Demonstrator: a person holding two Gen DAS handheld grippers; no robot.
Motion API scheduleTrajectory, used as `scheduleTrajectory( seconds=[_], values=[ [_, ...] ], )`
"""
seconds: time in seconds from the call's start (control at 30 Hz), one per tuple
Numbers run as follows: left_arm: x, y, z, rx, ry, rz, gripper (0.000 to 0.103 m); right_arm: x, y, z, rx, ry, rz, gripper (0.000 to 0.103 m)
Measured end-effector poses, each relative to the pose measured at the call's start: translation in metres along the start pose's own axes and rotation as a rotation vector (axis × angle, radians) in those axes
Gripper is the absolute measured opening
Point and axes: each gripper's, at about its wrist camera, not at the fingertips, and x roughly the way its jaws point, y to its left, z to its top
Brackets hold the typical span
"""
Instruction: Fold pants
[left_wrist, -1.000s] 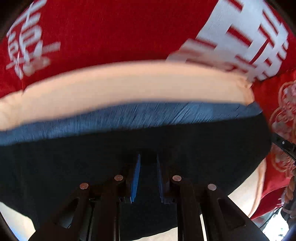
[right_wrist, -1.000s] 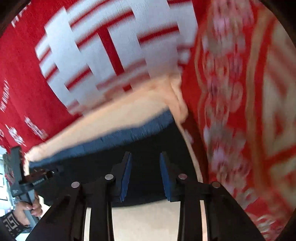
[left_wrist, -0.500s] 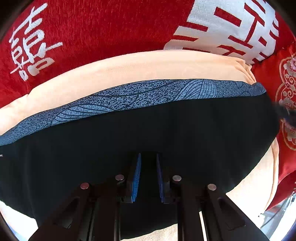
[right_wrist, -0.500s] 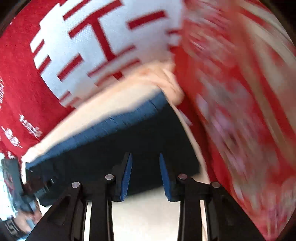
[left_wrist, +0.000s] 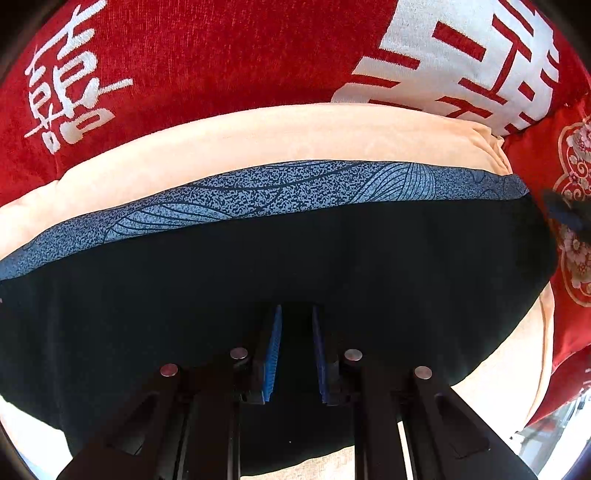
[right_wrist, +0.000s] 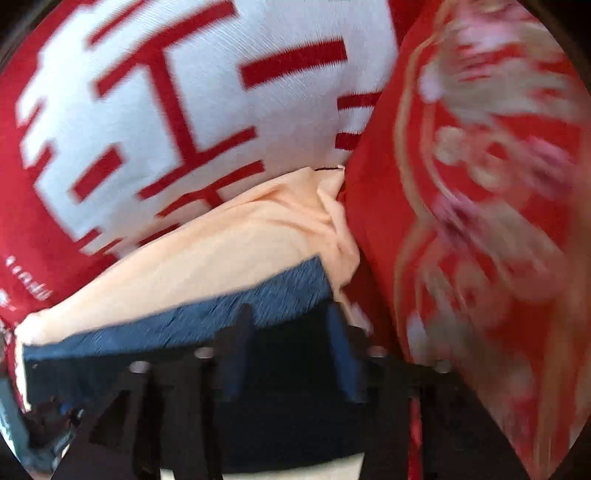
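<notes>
1. Red cushions (left_wrist: 221, 55) back a peach seat (left_wrist: 295, 136).
2. Left gripper (left_wrist: 295, 347) fingers pinch black pants (left_wrist: 258, 266).
3. Right gripper (right_wrist: 291, 354) fingers are spreading over the pants' corner; contact is too blurred to tell.
4. Pants lie folded on the seat.

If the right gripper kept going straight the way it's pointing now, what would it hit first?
Most likely the black pants: the right gripper points steeply down at them, its opening jaws straddling the dark cloth near its blue patterned band. Blur hides the remaining gap.
</notes>
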Motion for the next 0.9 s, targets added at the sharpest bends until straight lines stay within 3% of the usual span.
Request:
scheduleTrajectory(
  seconds=[0.13,0.23,0.4,0.43,0.47,0.57,0.7,0.8,0.87,0.9],
  values=[
    [0.0,0.002,-0.002,0.013,-0.003,-0.006,0.019,-0.021,-0.031,-0.055,0.185,0.07,0.084,0.049],
    [0.0,0.002,-0.002,0.02,-0.006,-0.004,0.019,-0.016,-0.049,-0.083,0.274,0.114,0.076,0.049],
    [0.0,0.0,-0.002,0.029,-0.003,-0.003,0.019,-0.009,-0.06,-0.076,0.33,0.073,0.065,0.048],
    [-0.001,0.0,-0.002,0.032,-0.003,-0.003,0.019,-0.006,-0.06,-0.07,0.322,0.06,0.074,0.031],
    [-0.001,0.0,-0.001,0.03,0.001,-0.004,0.019,0.0,-0.058,-0.065,0.318,0.066,0.076,0.008],
    [-0.004,0.002,-0.006,0.009,0.012,-0.013,0.019,-0.004,-0.046,-0.062,0.278,0.054,0.064,0.008],
    [-0.004,0.0,-0.013,0.034,-0.001,-0.012,0.019,0.006,-0.051,-0.076,0.24,0.111,0.003,0.011],
    [-0.005,0.001,-0.012,0.028,0.009,-0.018,0.019,0.01,-0.054,-0.076,0.232,0.101,-0.004,0.029],
    [-0.007,0.003,-0.011,0.017,0.027,-0.026,0.019,0.003,-0.051,-0.077,0.24,0.103,-0.044,0.048],
    [-0.009,0.004,-0.012,0.008,0.037,-0.025,0.019,-0.003,-0.051,-0.08,0.261,0.107,-0.029,0.048]
  ],
)
